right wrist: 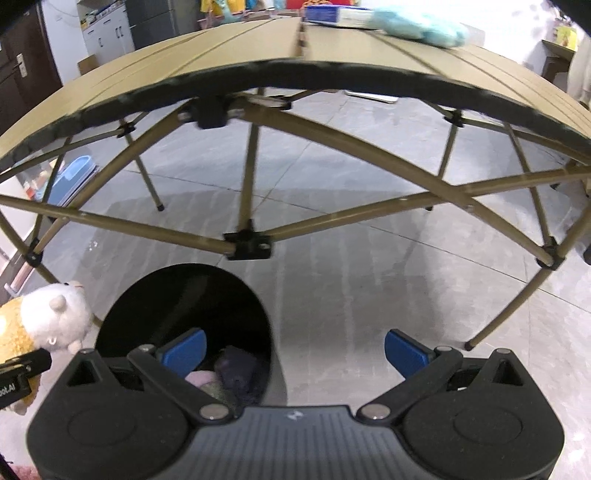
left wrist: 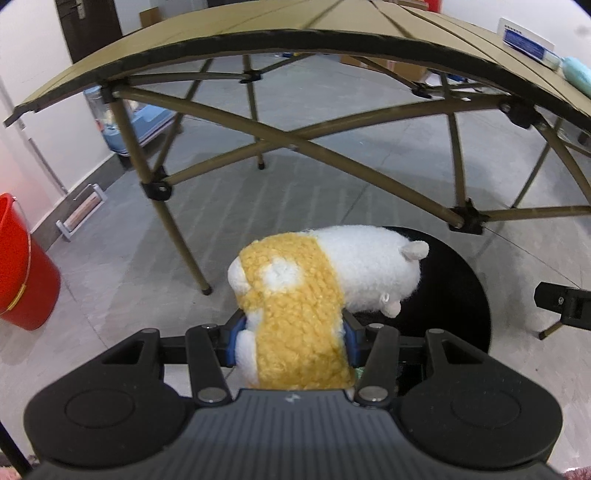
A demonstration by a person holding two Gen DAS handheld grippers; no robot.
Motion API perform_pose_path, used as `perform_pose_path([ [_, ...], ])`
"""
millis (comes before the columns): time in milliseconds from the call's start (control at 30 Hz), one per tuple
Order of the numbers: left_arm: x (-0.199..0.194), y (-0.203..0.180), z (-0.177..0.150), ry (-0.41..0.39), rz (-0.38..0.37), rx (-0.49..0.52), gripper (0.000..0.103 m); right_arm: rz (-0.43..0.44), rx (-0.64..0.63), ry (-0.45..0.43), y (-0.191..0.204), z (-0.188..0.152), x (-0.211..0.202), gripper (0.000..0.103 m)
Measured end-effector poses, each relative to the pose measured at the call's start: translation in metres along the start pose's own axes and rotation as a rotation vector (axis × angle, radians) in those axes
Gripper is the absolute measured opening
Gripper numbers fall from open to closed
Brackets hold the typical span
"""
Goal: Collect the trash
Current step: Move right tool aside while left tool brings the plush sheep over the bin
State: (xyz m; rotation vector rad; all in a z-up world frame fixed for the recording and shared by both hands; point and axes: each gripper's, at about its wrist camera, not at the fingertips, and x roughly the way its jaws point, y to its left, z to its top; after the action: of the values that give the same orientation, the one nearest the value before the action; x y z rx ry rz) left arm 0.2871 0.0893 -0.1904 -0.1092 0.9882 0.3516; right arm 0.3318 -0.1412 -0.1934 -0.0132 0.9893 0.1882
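My left gripper [left wrist: 291, 341] is shut on a white and yellow plush hamster [left wrist: 314, 280], its blue pads pressed into the toy's yellow rear. The toy hangs over the near rim of a black round bin [left wrist: 458, 295] on the floor. In the right wrist view the same plush hamster [right wrist: 48, 321] shows at the left edge, beside the black bin [right wrist: 184, 302], which holds dark and pale soft items. My right gripper [right wrist: 295, 350] is open with nothing between its blue pads [right wrist: 406, 352], above the bin's right side and the grey floor.
A tan folding table [left wrist: 258, 40] with crossed metal legs stands just ahead; its edge [right wrist: 332, 77] arches over both views. On it lie a blue-and-white box [left wrist: 524, 40] and a light blue soft thing [right wrist: 421, 24]. A red bucket [left wrist: 22, 266] stands on the floor at left.
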Motion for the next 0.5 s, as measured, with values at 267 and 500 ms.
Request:
perform_pose_path([
  [267, 0.009, -0.028, 0.000, 0.051, -0.013, 0.032, 0.051, -0.031, 0.036, -0.013, -0.027, -0.004, -0.007, 0.103],
  [500, 0.032, -0.040, 0.003, 0.131, -0.011, 0.011, 0.051, -0.052, 0.052, -0.013, -0.042, -0.008, -0.009, 0.103],
])
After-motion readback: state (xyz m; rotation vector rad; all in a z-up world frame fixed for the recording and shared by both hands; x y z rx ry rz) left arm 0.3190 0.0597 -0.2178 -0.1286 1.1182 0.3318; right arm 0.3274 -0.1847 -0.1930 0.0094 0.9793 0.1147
